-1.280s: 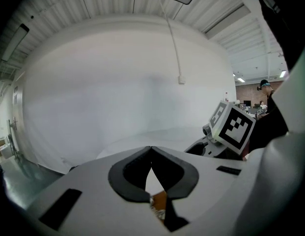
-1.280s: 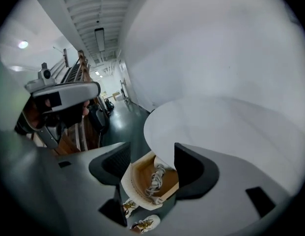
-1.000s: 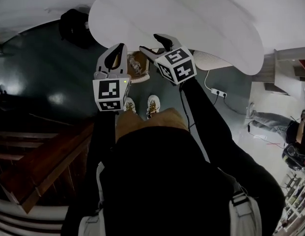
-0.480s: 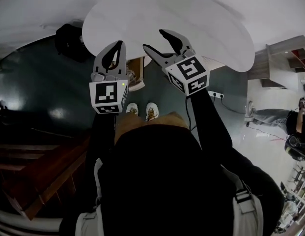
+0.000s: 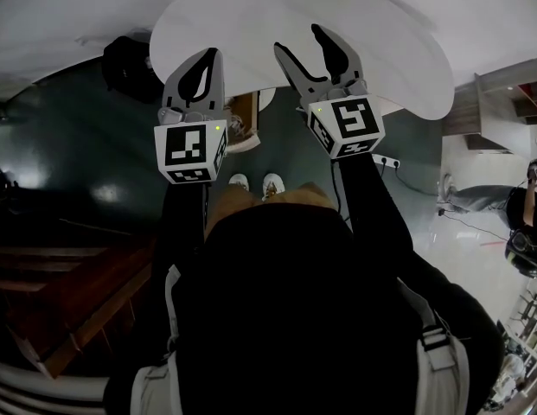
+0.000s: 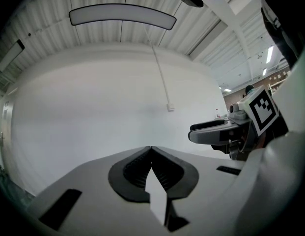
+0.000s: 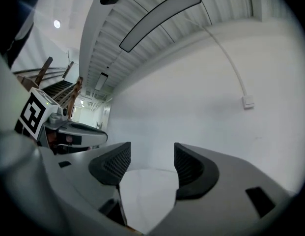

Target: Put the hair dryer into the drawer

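while both grippers are empty, the task has not started

as the head view looks down on you, your left gripper point(image 5: 212, 57) and right gripper point(image 5: 301, 40) are raised side by side at the near edge of a round white table point(image 5: 363, 24), above your shoes point(image 5: 251, 183). neither the hair dryer nor the drawer shows here, so i judge nothing done: finding the dryer, gripping it and stowing it are all left

the left gripper view settles what the head view only hints at: its fingers are pressed together tip to tip with nothing between them. they are aimed at a plain white wall point(image 6: 93, 107) crossed by a thin cable point(image 6: 159, 73)

the right gripper view shows its fingers spread well apart and gripping nothing, with only wall beyond. no view catches the hair dryer, so you cannot tell from here where it lies
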`<state>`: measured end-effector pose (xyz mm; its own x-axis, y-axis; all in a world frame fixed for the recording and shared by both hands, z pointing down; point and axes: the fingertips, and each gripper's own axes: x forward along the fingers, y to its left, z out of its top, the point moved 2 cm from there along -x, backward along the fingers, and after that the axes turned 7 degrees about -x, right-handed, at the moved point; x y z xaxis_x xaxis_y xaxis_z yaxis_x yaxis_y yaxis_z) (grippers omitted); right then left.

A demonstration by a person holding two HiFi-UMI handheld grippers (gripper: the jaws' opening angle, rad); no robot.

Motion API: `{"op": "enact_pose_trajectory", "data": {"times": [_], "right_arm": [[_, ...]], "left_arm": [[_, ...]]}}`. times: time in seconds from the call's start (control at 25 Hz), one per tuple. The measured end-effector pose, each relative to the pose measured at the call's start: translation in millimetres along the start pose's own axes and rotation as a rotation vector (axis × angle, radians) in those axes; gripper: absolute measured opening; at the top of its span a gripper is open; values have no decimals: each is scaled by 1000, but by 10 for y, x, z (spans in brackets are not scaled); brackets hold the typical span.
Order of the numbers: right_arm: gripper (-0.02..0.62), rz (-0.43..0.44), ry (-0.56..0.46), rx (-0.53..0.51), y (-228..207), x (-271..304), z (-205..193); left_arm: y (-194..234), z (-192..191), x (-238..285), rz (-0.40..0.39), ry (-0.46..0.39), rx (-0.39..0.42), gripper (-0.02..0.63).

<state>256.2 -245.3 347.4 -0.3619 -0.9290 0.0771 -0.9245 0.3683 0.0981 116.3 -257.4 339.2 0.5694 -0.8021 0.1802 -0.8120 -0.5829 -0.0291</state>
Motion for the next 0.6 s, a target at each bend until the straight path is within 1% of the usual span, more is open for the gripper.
{"op": "enact_pose_trajectory", "data": {"times": [0.08, 0.24, 0.28, 0.6], "right_arm": [[287, -3, -10, -7, 21, -23, -2], [285, 17, -34, -29, 93, -71, 17], [276, 17, -36, -34, 104, -82, 20], [141, -26, -48, -49, 126, -168, 18]], "left_arm": [[-4, 2, -19, 1, -2, -1, 15], [2, 8, -30, 6, -3, -14, 15], [-1, 12, -31, 6, -4, -17, 15], [-7, 10, -83, 0, -6, -16, 15]]}}
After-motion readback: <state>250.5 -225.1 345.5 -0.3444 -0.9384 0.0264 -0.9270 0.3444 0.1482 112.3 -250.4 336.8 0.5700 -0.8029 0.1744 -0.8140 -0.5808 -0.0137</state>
